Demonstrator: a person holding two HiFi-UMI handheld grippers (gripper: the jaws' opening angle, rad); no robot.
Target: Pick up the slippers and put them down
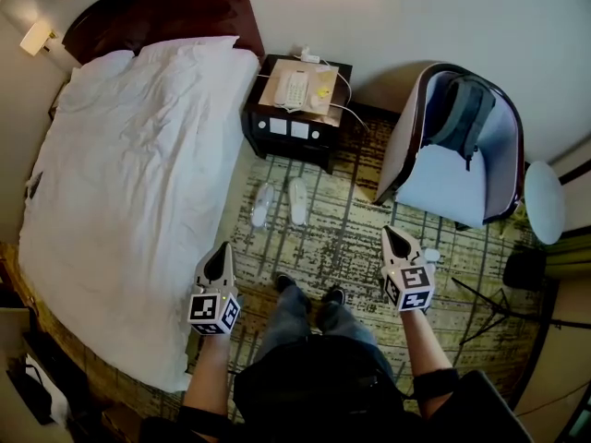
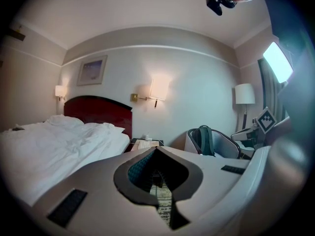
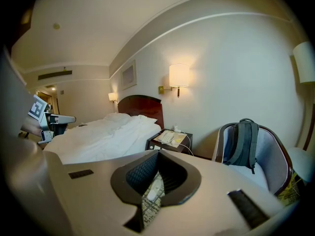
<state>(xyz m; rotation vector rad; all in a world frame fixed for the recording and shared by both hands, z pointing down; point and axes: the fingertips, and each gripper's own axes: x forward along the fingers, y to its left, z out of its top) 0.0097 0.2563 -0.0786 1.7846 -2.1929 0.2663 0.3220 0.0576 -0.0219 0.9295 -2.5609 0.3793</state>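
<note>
Two white slippers lie side by side on the patterned carpet in front of the nightstand, the left slipper (image 1: pixel 263 204) and the right slipper (image 1: pixel 297 200). Both grippers hang above the carpet short of them, apart from them. My left gripper (image 1: pixel 223 246) is shut and empty, close to the bed's edge. My right gripper (image 1: pixel 391 232) is also shut and empty, nearer the armchair. In the right gripper view one slipper (image 3: pixel 149 194) shows through the slit below the shut jaws of the right gripper (image 3: pixel 158 152). In the left gripper view the left gripper (image 2: pixel 156 149) shows only carpet through its slit.
A bed with white bedding (image 1: pixel 129 183) fills the left. A dark nightstand (image 1: pixel 295 127) carries a phone and cables. An armchair (image 1: pixel 452 169) with a grey backpack (image 1: pixel 459 118) stands at right, beside a round white table (image 1: pixel 543 201). The person's feet (image 1: pixel 309 293) stand between the grippers.
</note>
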